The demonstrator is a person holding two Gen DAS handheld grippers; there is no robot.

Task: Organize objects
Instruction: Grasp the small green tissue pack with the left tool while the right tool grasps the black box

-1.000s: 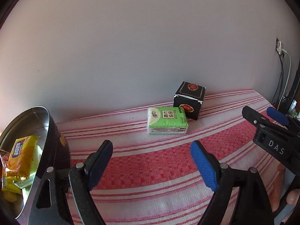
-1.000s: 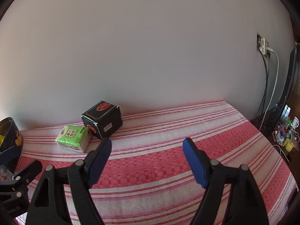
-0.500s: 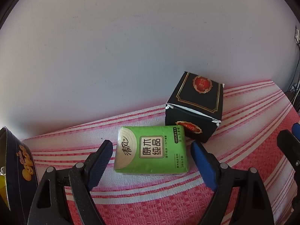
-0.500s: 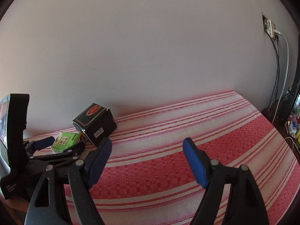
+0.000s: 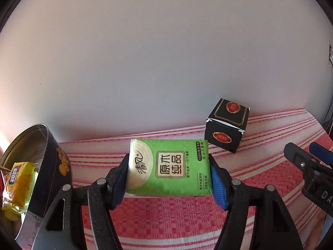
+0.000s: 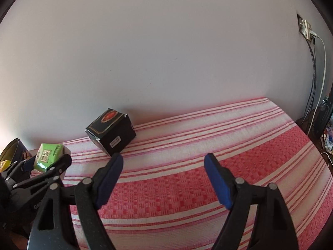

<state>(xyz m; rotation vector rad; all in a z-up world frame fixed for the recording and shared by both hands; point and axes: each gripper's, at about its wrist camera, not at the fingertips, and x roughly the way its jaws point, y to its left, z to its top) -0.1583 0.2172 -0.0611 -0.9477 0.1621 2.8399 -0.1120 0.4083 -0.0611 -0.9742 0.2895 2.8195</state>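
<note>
My left gripper is shut on a green tissue pack and holds it just above the red striped cloth; the pack also shows in the right wrist view, held by the left gripper. A black box with red emblems stands by the wall to the pack's right; it also shows in the right wrist view. A dark round tin at the left holds a yellow snack packet. My right gripper is open and empty, in front of the black box.
The table with the red and white striped cloth runs along a white wall. Cables and a wall socket are at the far right past the table's edge. The right gripper's tip shows at the right in the left wrist view.
My left gripper has moved forward to the green tissue pack, shut on it and lifted it. The tin has come back into view on the left. My right gripper stays open.
</note>
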